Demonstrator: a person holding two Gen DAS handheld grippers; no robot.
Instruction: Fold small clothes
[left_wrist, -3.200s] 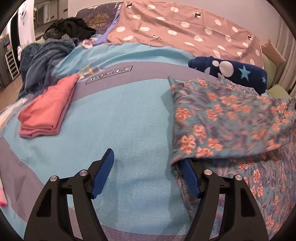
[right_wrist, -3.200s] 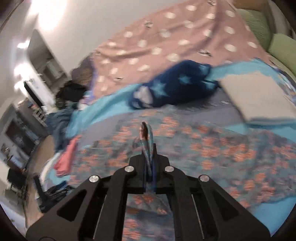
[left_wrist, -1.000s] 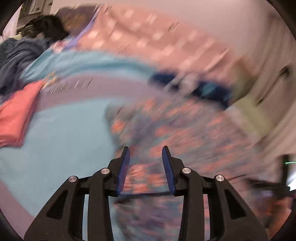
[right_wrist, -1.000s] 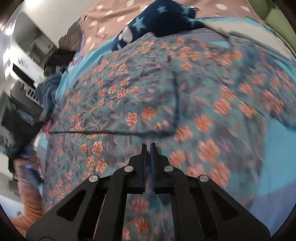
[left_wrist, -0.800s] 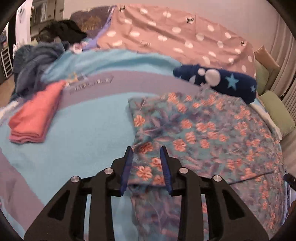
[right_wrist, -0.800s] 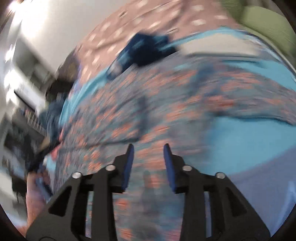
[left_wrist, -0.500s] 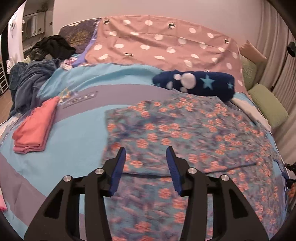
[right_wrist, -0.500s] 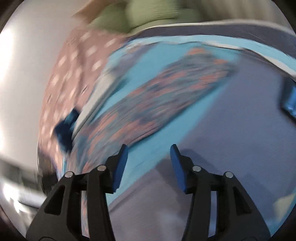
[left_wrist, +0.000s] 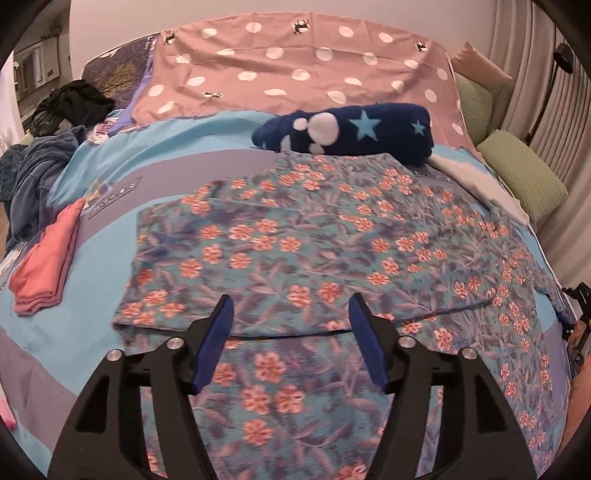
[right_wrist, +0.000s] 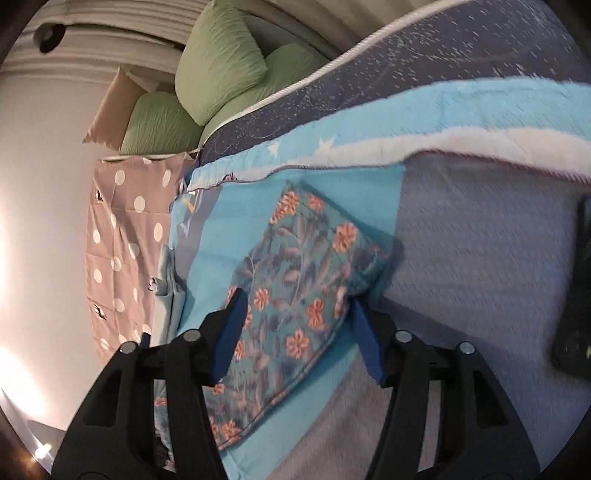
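Floral garment (left_wrist: 314, 236) lies flat on the bed (left_wrist: 92, 317), top part folded over, fold edge just ahead of the left gripper (left_wrist: 290, 319). Left jaws apart, just been opening, nothing pinched. Right gripper (right_wrist: 295, 325) over a garment corner; jaws apart, cloth between them but not pressed. Pink folded stack (left_wrist: 44, 258) to the left, navy star blanket (left_wrist: 347, 129) behind.

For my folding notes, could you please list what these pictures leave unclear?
- Left wrist view: floral garment type unclear; its near end is cut off by the frame and the left hand-held gripper.
- Right wrist view: dark object, cut by the edge, blurred.
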